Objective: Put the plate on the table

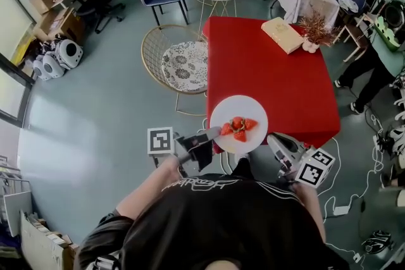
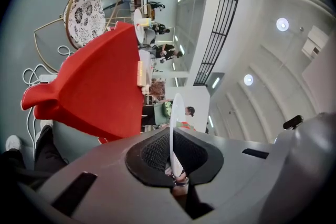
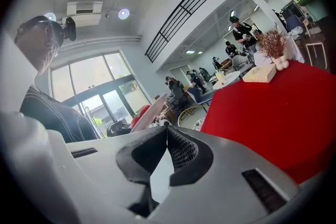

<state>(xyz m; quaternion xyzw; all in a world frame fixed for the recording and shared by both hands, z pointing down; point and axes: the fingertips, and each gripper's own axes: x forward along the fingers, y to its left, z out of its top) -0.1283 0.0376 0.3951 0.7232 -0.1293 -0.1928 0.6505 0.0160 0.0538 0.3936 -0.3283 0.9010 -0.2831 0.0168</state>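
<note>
A person in a black shirt, seen from above, holds a gripper in each hand at the near edge of a red table (image 1: 266, 73). The left gripper (image 1: 214, 133) is clenched on the left rim of a round white plate (image 1: 237, 107). In the left gripper view, the thin white edge of the plate (image 2: 173, 118) stands pinched between the two black pads and runs straight out from the left gripper (image 2: 172, 157).

The plate is held in the air, partly over the table's near edge and partly past it, towards the person. It is round, so it has no long axis. Its face points up and it looks roughly level from the head view. A few red strawberries (image 1: 238, 128) sit in a cluster on its middle.

The right gripper (image 1: 273, 141) is just beside the plate's right rim, also at the table's near edge. In the right gripper view its jaw tips meet with nothing between them (image 3: 166, 131). The plate (image 3: 155, 107) appears beyond them, edge-on and slanted, with the strawberries (image 3: 139, 115) on it.

On the far part of the table lie a tan box (image 1: 283, 35) and a dried plant in a white pot (image 1: 314, 28). A wire chair with a patterned cushion (image 1: 180, 63) stands at the table's left side.
</note>
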